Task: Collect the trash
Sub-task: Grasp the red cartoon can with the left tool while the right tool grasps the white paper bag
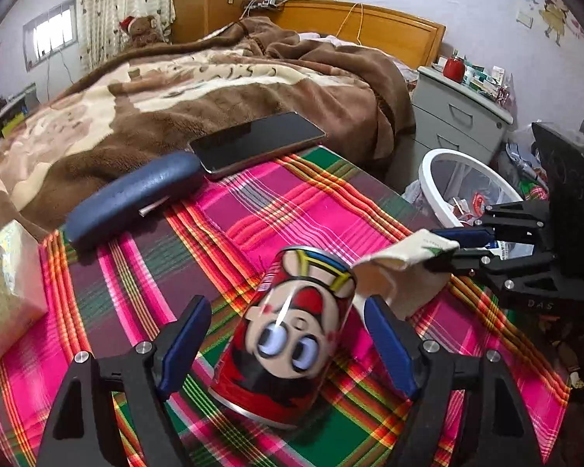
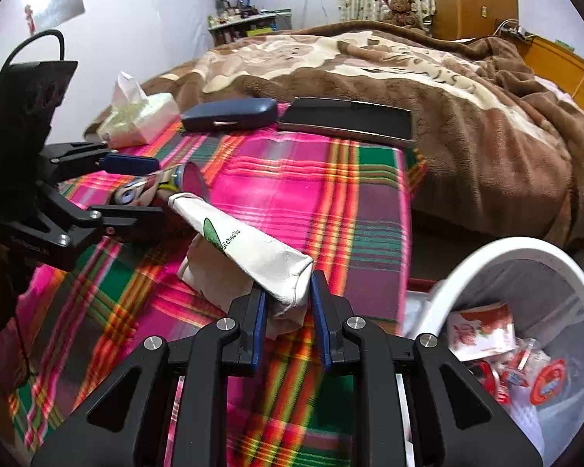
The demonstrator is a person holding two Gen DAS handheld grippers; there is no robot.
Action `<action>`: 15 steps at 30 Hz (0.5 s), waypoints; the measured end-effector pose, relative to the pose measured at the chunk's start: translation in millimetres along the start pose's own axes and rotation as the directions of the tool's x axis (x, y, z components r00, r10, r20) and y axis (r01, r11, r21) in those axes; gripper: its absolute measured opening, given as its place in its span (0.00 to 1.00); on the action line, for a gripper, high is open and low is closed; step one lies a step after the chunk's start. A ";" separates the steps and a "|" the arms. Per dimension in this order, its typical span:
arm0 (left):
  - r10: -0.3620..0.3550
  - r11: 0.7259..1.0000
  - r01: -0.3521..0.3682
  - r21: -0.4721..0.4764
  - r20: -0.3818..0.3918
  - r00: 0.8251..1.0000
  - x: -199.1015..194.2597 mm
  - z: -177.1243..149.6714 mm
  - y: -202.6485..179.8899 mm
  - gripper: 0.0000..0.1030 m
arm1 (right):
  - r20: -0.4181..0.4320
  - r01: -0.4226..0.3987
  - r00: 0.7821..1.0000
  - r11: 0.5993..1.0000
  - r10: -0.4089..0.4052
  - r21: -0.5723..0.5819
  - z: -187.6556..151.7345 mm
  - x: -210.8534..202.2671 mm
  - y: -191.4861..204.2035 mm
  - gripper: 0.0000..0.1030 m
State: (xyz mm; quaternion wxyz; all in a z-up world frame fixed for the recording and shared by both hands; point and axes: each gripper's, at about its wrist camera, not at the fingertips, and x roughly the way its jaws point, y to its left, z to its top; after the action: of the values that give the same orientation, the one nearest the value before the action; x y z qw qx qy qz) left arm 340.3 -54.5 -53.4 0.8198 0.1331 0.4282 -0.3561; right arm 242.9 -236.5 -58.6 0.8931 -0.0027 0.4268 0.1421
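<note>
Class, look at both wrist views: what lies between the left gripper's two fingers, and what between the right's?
In the left wrist view, a red cartoon can lies between the open left gripper. In the right wrist view, the right gripper pinches a crumpled white paper bag.

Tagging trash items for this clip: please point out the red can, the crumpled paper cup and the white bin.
red can (image 1: 288,340), left wrist view, on the printed face on its side.
crumpled paper cup (image 2: 253,251), right wrist view, on its flattened white wall.
white bin (image 2: 525,247), right wrist view, on its top rim.
</note>
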 end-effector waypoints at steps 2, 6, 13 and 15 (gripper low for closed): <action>-0.008 1.000 0.008 -0.008 -0.007 1.000 1.8 -0.9 0.4 0.78 | 0.007 0.010 1.000 1.000 -0.010 0.021 -0.4 -2.2 -3.8 0.21; 0.005 1.000 -0.006 -0.015 -0.032 0.999 9.1 -4.5 -2.9 0.78 | 0.010 0.024 1.000 0.998 -0.024 0.052 -2.0 -2.3 -8.7 0.21; 0.020 0.994 -0.023 -0.108 -0.023 1.000 11.6 -16.4 0.6 0.67 | 0.022 0.049 0.998 0.997 -0.050 0.067 -2.7 -1.5 -4.7 0.21; 0.047 0.991 -0.049 -0.123 -0.015 0.999 9.1 -19.2 0.8 0.65 | 0.021 0.048 0.999 0.996 -0.050 0.078 -2.7 -2.2 -5.6 0.21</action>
State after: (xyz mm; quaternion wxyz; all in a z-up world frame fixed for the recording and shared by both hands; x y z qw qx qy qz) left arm 332.7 -48.1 -72.2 0.8321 0.0946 0.4512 -0.3083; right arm 240.9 -242.8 -59.3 0.9005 0.0231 0.4218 0.1034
